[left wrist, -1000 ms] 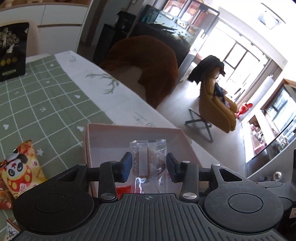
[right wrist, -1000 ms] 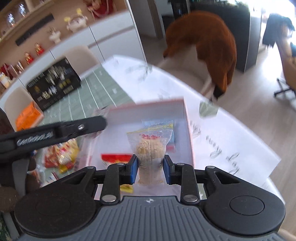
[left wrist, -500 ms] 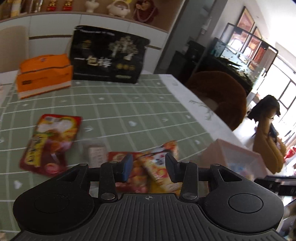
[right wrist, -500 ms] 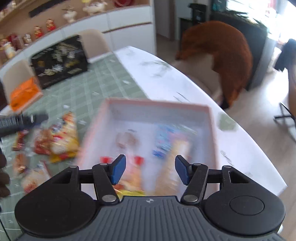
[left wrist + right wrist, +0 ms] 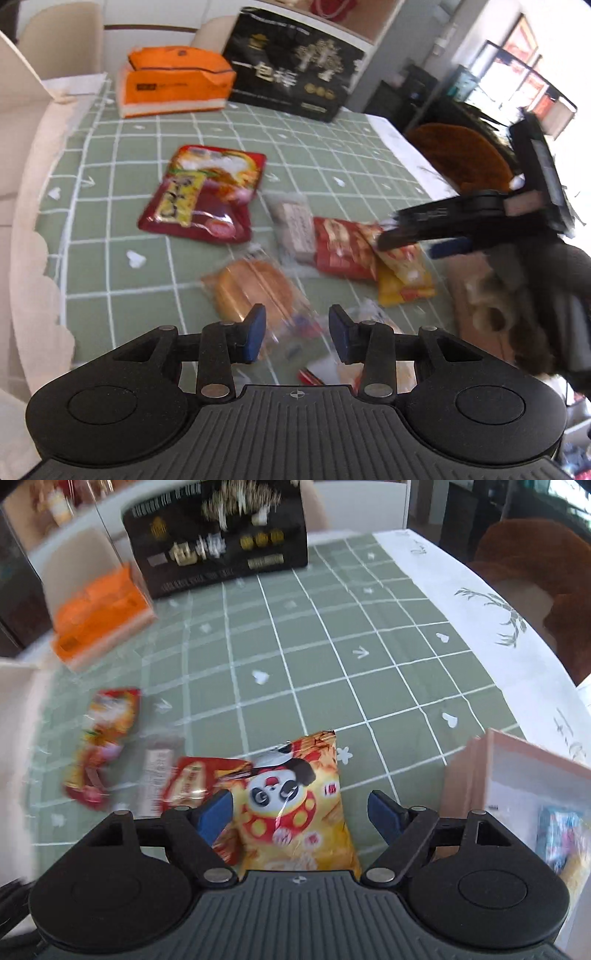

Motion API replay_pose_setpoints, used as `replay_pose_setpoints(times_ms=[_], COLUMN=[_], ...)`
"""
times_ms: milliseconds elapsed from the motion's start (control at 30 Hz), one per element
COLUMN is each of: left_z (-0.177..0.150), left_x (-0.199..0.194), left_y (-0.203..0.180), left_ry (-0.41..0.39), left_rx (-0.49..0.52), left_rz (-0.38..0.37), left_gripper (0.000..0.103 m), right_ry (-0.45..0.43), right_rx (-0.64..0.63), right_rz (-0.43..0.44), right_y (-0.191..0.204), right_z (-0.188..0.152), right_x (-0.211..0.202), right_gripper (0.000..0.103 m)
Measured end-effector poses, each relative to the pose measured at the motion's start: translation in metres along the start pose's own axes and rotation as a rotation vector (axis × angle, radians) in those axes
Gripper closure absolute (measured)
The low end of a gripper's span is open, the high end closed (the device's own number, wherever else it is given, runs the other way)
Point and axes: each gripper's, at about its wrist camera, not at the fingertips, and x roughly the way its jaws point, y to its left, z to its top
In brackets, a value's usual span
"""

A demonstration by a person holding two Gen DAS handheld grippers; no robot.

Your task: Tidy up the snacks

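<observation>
Loose snacks lie on the green checked cloth. My left gripper [image 5: 297, 332] hovers open over a clear-wrapped round bun [image 5: 255, 291], its pads apart from it. Beyond lie a large red packet [image 5: 203, 192], a small pale wrapped bar [image 5: 295, 229] and a red packet [image 5: 340, 247]. My right gripper [image 5: 301, 810] is low over a yellow panda packet [image 5: 295, 805]; its jaws are opening and the packet lies between them, untouched. The pink box [image 5: 517, 775] at the right holds a blue-wrapped snack [image 5: 561, 834]. The right gripper [image 5: 424, 232] also shows in the left wrist view.
An orange tissue pack [image 5: 173, 77] and a black gift box [image 5: 295, 77] stand at the table's far side. A brown chair [image 5: 535, 554] is beyond the white table edge [image 5: 517, 657]. Cream chairs [image 5: 59, 40] stand at the left.
Both grippers swung from over the pink box to the loose snacks. The right let go of its wrapped snack into the box and widened. The cookie packet is gone from between the left jaws.
</observation>
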Motion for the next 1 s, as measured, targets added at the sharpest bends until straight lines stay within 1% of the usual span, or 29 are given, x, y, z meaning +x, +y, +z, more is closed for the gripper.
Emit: replay_pose_setpoints(times_ms=[33,100,167,267,300,400,467,500,633,700,767,833,1000], left_z=[-0.001,-0.002,0.003,0.014,0.018,0.033,0.043,0.047,0.057,0.059,0.056,0.052,0.034], left_x=[-0.001,-0.003,-0.003,-0.002,-0.001,0.008,0.024,0.033,0.075,0.095,0.103,0.106,0.1], left_y=[0.001,0.005,0.009,0.014,0.015,0.011,-0.001,-0.009,-0.047,-0.063,-0.079,-0.094,-0.108], left_ry=[0.0,-0.016,-0.036,-0.068,-0.075,-0.069,-0.037,-0.026,0.006,0.027,0.016,0.022,0.05], left_rx=[0.004,0.0,-0.015,-0.028,-0.031,-0.025,0.023,0.047,0.145,0.205,0.282,0.357,0.481], left_rz=[-0.003,0.002,-0.007,-0.004,-0.002,-0.028,-0.048,-0.046,-0.019,0.009,0.035,0.077,0.113], left_gripper=[0.061,0.061,0.061,0.061,0.061,0.061,0.061,0.061,0.061,0.061,0.06,0.059,0.059], right_ry=[0.014,0.036,0.044,0.037,0.031,0.015,0.012,0.018,0.051,0.056,0.048,0.044,0.055], right_rx=[-0.02,-0.022,-0.024,-0.012,-0.008,-0.014,-0.016,-0.009,0.033,0.051,0.058,0.075,0.182], right_rz=[-0.014,0.01,0.021,0.038,0.059,0.109,0.129,0.143,0.178,0.17,0.151,0.125,0.06], right_y=[0.004,0.007,0.008,0.01,0.009,0.01,0.009,0.007,0.0,-0.004,-0.009,-0.014,-0.039], right_z=[-0.002,-0.009,-0.018,-0.032,-0.038,-0.061,-0.079,-0.088,-0.124,-0.14,-0.158,-0.172,-0.198], right_x=[0.005,0.005,-0.002,-0.02,-0.029,-0.056,-0.071,-0.078,-0.095,-0.102,-0.112,-0.118,-0.124], right_gripper=[0.026,0.039,0.048,0.051,0.051,0.052,0.052,0.052,0.052,0.052,0.052,0.052,0.052])
